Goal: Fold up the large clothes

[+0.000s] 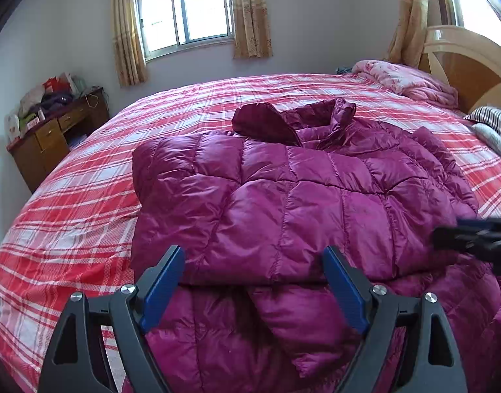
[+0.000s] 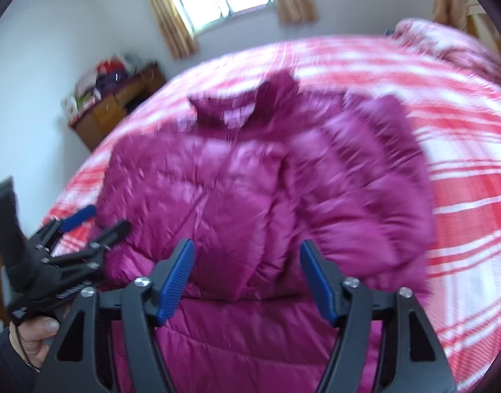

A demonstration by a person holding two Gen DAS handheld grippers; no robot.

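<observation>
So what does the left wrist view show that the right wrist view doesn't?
Only the left wrist view: a striped pillow by the wooden headboard, and the sharp quilting of the jacket.

Only the right wrist view, which is blurred: the hand holding the open left gripper at the jacket's edge.

Both: the magenta jacket, the plaid bedspread, the window and the cluttered desk.

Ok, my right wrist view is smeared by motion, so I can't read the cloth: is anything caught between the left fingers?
Observer: No. The left gripper is open above the shiny magenta quilted jacket, not pinching it.
Operator: Any clean fold yet?
Observer: Yes, a folded edge runs across the jacket just beyond that gripper.
Operator: What lies to the right?
Observer: A striped pillow beside the cream and wood headboard.
</observation>
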